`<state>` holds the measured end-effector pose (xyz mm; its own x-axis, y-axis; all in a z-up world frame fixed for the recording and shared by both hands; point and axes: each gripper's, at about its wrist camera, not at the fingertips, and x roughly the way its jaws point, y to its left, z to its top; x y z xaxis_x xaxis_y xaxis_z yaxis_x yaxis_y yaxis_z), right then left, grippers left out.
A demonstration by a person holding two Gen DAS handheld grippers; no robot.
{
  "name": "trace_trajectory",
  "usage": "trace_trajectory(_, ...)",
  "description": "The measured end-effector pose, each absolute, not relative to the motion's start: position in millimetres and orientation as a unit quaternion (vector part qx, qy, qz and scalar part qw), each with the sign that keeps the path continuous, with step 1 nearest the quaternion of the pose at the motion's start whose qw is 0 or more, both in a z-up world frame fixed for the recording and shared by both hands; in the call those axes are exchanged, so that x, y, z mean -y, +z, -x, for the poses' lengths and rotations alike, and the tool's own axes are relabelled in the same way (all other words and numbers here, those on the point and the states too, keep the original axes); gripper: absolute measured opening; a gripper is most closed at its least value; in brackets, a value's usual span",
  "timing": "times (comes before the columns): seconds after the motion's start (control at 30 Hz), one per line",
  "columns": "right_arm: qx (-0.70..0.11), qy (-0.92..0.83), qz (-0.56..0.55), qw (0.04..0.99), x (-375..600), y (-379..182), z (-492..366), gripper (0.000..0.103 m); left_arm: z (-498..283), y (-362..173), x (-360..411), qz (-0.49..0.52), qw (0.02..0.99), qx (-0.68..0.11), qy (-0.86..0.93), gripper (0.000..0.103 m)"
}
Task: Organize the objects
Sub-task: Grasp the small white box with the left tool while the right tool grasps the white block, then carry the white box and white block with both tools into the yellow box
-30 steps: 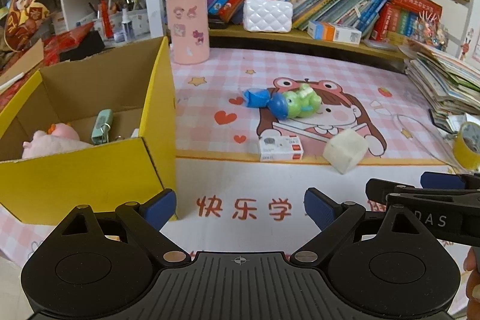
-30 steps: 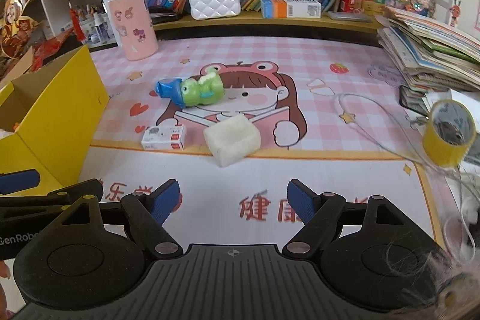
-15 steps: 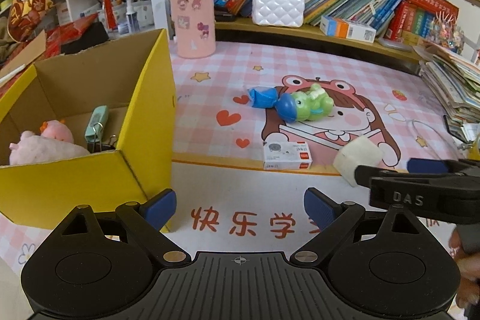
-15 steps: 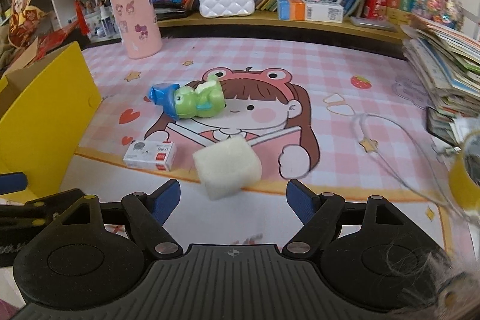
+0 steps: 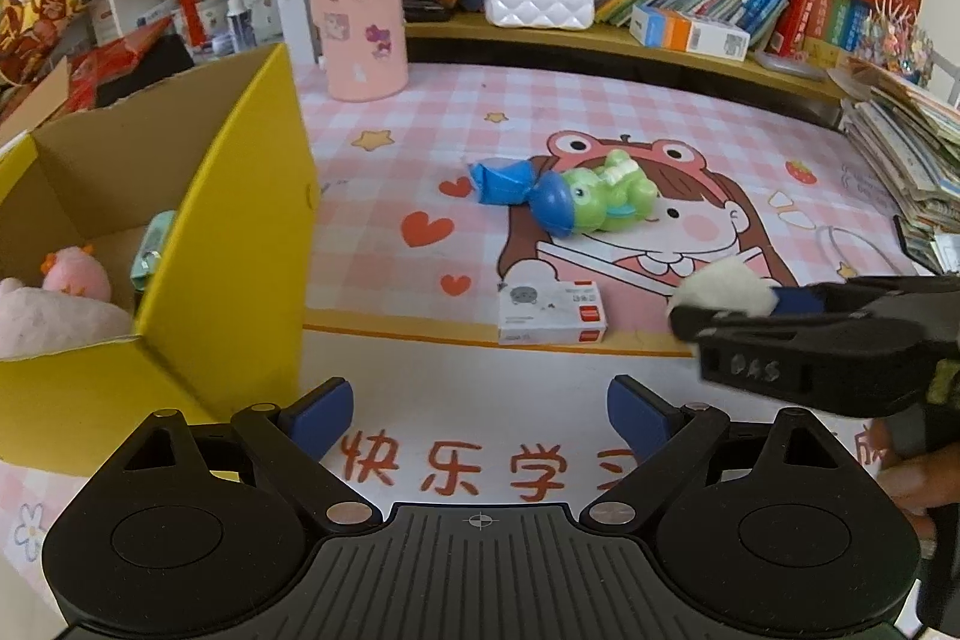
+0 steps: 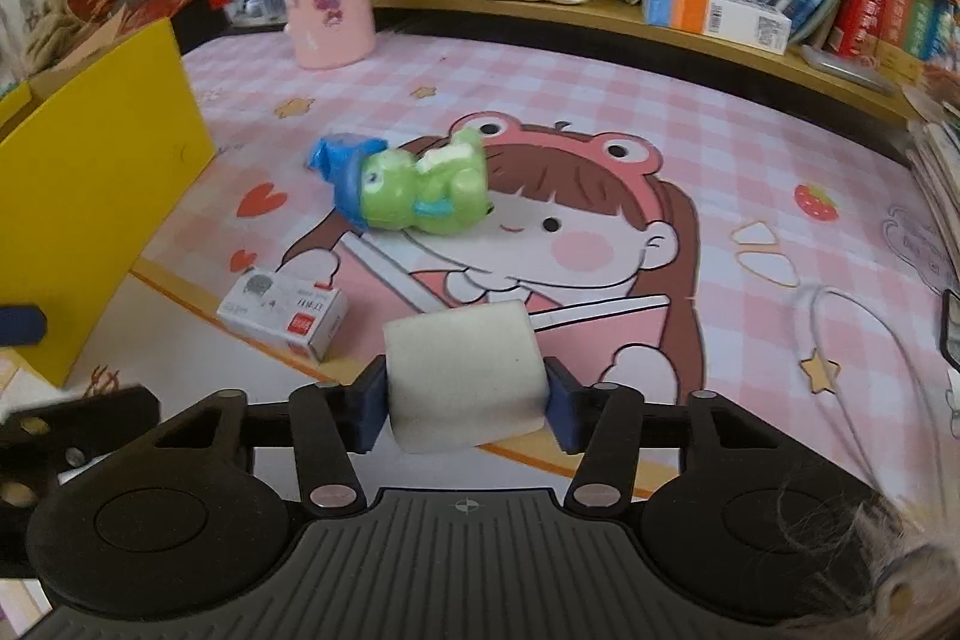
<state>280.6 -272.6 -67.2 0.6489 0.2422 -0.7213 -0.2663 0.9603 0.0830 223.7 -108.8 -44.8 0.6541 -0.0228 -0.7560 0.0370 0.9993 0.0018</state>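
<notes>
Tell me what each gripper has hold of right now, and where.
The right gripper is closing on the white foam cube, pads on its two opposite side faces. The left gripper is open and holds nothing.

Frog toy [image 6: 420, 196] behind small box [image 6: 282, 311], open carton [image 5: 150, 244] to their left.

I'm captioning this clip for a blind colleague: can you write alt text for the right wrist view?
The right gripper is closing its blue pads on a white foam cube over a pink cartoon desk mat. Beyond lie a small white box and a green frog toy, with a yellow cardboard box at left.
</notes>
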Motion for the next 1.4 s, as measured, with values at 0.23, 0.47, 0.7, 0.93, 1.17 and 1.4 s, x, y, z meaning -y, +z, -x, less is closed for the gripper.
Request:
trace_trajectory(0.23, -0.378, 0.078, -0.017, 0.922, 302, -50, -265, 0.045, -246, -55, 121, -0.003, 0.910, -0.414, -0.022, 0.093)
trace_trajectory(0.47, -0.364, 0.045, -0.040, 0.929, 318, -34, -244, 0.045, -266, -63, 129, 0.002, 0.912, -0.409, -0.020, 0.093)
trace_trajectory(0.7, -0.362, 0.041, -0.045, 0.930, 321, -29, -232, 0.045, -276, -71, 133, 0.001, 0.913, -0.407, -0.020, 0.093)
trace_trajectory(0.93, -0.367, 0.046, -0.045, 0.928, 320, -29, -229, 0.045, -286, -80, 136, 0.002, 0.910, -0.415, -0.018, 0.076)
trace_trajectory(1.17, -0.368, 0.050, -0.041, 0.927, 315, -29, -226, 0.045, -285, -79, 136, -0.007, 0.913, -0.408, -0.029, 0.052)
trace_trajectory(1.4, -0.371, 0.051, -0.042, 0.926, 307, -27, -218, 0.045, -264, -60, 121, 0.036, 0.914, -0.404, -0.036, 0.052)
